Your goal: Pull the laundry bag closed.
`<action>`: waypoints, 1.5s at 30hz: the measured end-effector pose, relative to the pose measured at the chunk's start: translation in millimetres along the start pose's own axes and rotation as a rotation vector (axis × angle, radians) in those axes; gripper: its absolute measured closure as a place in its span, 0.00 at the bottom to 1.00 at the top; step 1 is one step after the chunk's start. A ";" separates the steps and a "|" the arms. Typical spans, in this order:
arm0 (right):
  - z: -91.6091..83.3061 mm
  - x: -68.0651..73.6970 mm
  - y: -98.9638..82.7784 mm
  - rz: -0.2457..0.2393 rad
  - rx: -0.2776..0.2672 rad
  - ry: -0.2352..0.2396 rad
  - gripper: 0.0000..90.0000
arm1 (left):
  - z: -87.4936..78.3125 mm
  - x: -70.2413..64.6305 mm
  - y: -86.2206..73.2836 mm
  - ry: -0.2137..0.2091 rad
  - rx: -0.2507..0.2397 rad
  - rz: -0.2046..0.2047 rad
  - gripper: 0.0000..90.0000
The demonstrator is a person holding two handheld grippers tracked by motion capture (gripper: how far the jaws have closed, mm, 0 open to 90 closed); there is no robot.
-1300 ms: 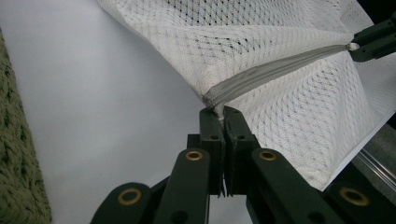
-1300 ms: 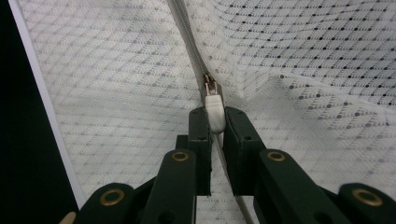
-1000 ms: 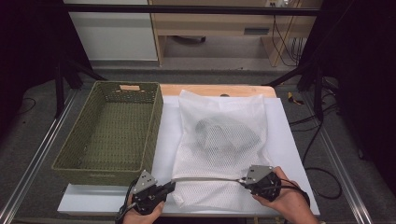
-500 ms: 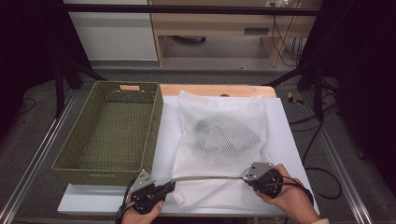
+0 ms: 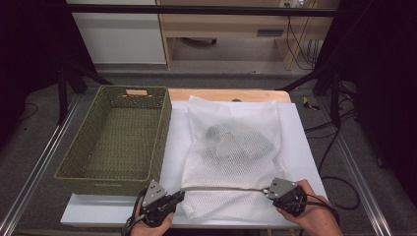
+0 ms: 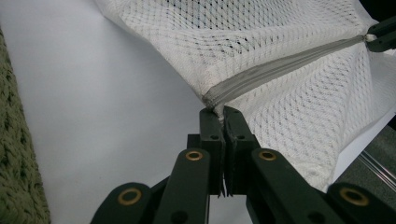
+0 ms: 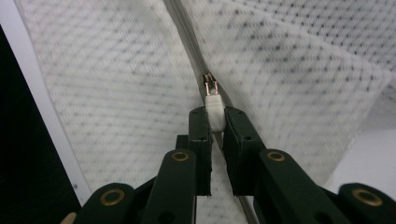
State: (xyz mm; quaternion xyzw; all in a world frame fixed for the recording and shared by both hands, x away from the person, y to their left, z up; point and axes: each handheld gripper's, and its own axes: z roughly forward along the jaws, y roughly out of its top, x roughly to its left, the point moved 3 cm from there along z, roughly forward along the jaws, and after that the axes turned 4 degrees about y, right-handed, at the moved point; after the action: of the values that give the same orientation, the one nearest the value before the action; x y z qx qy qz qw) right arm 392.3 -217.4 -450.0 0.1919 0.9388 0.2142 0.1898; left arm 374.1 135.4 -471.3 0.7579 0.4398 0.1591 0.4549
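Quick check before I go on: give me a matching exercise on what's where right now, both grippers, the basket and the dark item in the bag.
Things:
1. left gripper
2. right gripper
3. woven basket
4. dark item

States or places:
A. green, on the table left of the mesh bag
B. shut on the white zipper pull
C. inside the bag, seen through the mesh
D. shut on the bag's corner at the zipper's end

Pairs: 1-D, 2-B, 3-A, 4-C
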 end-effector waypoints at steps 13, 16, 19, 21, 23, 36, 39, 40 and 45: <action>-11.3 -8.4 -21.0 0.050 0.011 -0.028 0.91 | 0.3 -1.0 0.9 0.004 -0.001 0.006 0.98; -11.9 -8.7 -23.2 0.047 0.019 -0.029 0.91 | 0.2 -0.9 1.3 0.003 -0.001 0.008 0.98; -10.8 -9.1 -25.5 0.044 0.029 -0.027 0.91 | -0.2 0.0 1.9 0.002 -0.002 0.007 0.98; -10.6 -9.3 -27.4 0.043 0.037 -0.025 0.91 | -0.3 0.1 2.1 0.003 -0.003 0.006 0.98; -11.1 -9.4 -29.0 0.041 0.040 -0.028 0.91 | -0.4 0.0 2.2 0.003 -0.003 0.007 0.98; -17.3 -19.3 -42.5 0.056 0.066 -0.041 0.91 | 0.5 2.0 1.6 0.009 -0.003 0.001 0.98; -17.2 -23.4 -45.2 0.060 0.070 -0.042 0.91 | 0.8 2.7 1.1 0.011 0.001 0.004 0.98; -17.5 -24.9 -46.1 0.060 0.076 -0.044 0.91 | 0.9 2.9 1.0 0.013 0.001 0.003 0.98; -18.5 -31.1 -48.2 0.063 0.081 -0.048 0.91 | 3.4 3.1 0.0 0.028 0.006 0.011 0.98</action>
State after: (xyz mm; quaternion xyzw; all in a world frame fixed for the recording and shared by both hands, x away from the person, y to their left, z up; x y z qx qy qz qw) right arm 397.3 -277.4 -448.9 0.2338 0.9353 0.1772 0.1976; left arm 378.0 136.0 -473.6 0.7594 0.4424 0.1708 0.4454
